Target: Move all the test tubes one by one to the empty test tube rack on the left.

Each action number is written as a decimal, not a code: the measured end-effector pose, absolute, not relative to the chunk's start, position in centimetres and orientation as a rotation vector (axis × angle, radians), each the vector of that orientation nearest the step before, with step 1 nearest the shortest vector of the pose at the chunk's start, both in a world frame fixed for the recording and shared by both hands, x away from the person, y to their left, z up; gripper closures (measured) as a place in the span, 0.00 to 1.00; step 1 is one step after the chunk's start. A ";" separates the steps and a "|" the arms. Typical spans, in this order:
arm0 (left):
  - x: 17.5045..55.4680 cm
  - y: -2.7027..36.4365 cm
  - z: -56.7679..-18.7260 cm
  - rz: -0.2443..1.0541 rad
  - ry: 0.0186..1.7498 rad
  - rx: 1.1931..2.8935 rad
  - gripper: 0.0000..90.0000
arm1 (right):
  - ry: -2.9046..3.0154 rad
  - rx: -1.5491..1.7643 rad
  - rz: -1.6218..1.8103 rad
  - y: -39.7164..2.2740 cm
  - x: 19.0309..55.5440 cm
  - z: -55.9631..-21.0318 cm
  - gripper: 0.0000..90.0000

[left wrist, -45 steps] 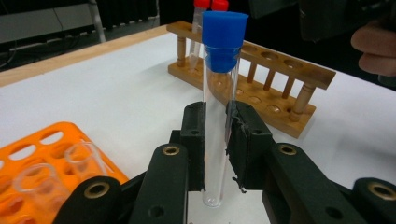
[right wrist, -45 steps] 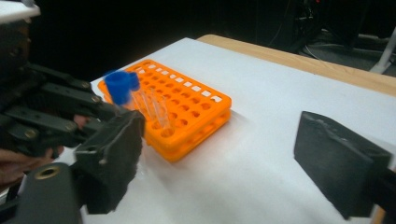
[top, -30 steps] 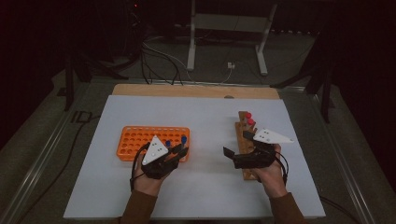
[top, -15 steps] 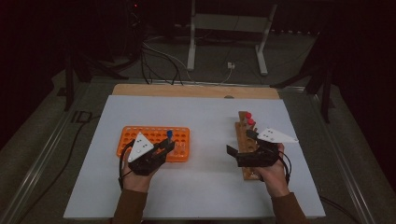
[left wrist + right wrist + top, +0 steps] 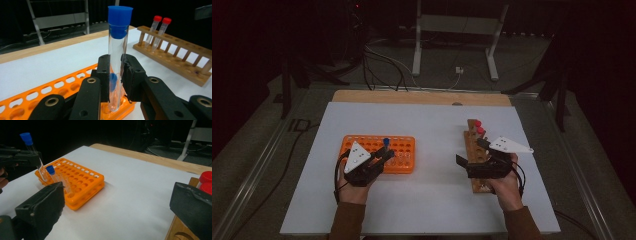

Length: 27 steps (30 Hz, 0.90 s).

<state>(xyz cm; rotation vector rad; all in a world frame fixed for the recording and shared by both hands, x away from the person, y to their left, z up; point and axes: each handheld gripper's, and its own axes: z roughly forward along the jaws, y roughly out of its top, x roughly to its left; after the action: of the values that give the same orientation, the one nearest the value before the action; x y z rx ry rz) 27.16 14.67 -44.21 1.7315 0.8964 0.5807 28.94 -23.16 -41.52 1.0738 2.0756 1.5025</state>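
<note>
Overhead, the left hand-held gripper (image 5: 384, 154) pinches a clear blue-capped test tube (image 5: 385, 145) over the orange perforated plastic rack (image 5: 404, 162); the right hand-held gripper (image 5: 472, 155), jaws spread, waits above the wooden tube rack (image 5: 473, 134). Left gripper view: the tube (image 5: 117, 57) stands upright between the pads, foot in a corner hole, so lower straight down. Right gripper view: another blue-capped tube (image 5: 53, 176) stands just beside; avoid it.

Tube rack (image 5: 379, 153) left of wooden stand (image 5: 476, 155)
</note>
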 end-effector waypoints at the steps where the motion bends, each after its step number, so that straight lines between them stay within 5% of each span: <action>1: 27.2 14.7 -44.3 0.585 0.901 1.732 0.86 | 2.076 1.074 1.502 -23.2 28.9 -41.5 0.00; 27: 28.6 14.7 -47.8 0.623 1.008 1.793 0.86 | 2.078 1.075 1.511 -23.2 29.0 -41.6 0.00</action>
<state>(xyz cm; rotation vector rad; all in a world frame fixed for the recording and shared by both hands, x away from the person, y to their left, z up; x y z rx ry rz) 28.64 14.70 -47.77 1.7935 1.0080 0.6226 28.96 -23.17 -41.55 1.0749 2.0776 1.5107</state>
